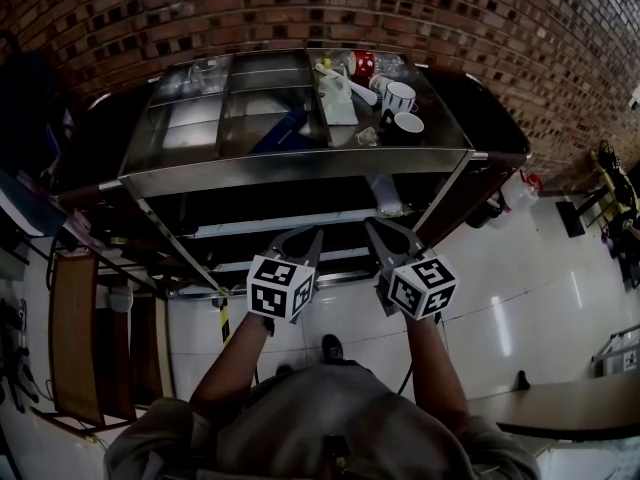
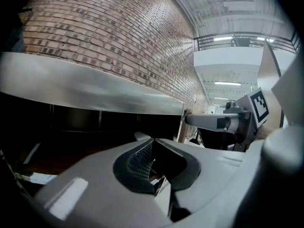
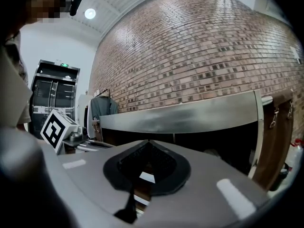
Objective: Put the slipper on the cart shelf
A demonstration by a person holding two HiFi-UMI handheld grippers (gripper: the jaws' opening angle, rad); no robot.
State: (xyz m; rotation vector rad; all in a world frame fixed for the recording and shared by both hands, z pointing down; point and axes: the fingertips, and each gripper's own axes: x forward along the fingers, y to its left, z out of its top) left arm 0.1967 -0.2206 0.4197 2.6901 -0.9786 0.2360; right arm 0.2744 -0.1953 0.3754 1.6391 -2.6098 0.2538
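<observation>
Here, steel cart (image 1: 300,170) against brick wall (image 1: 500,28), glossy white floor (image 1: 505,293).

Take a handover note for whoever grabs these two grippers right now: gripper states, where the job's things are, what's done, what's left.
Left gripper: jaws shut, nothing between them, pointing at the cart.
Right gripper: jaws shut, empty, beside the left one.
Cart: straight ahead, against the brick wall; mugs and clutter in the top tray.
Slipper: not clearly identifiable. A pale object lies on the shelf under the top tray and may be it.
Done: neither gripper holds anything; placement can't be confirmed.
Left: check the pale object; if it isn't the slipper, find it and shelve it.
</observation>
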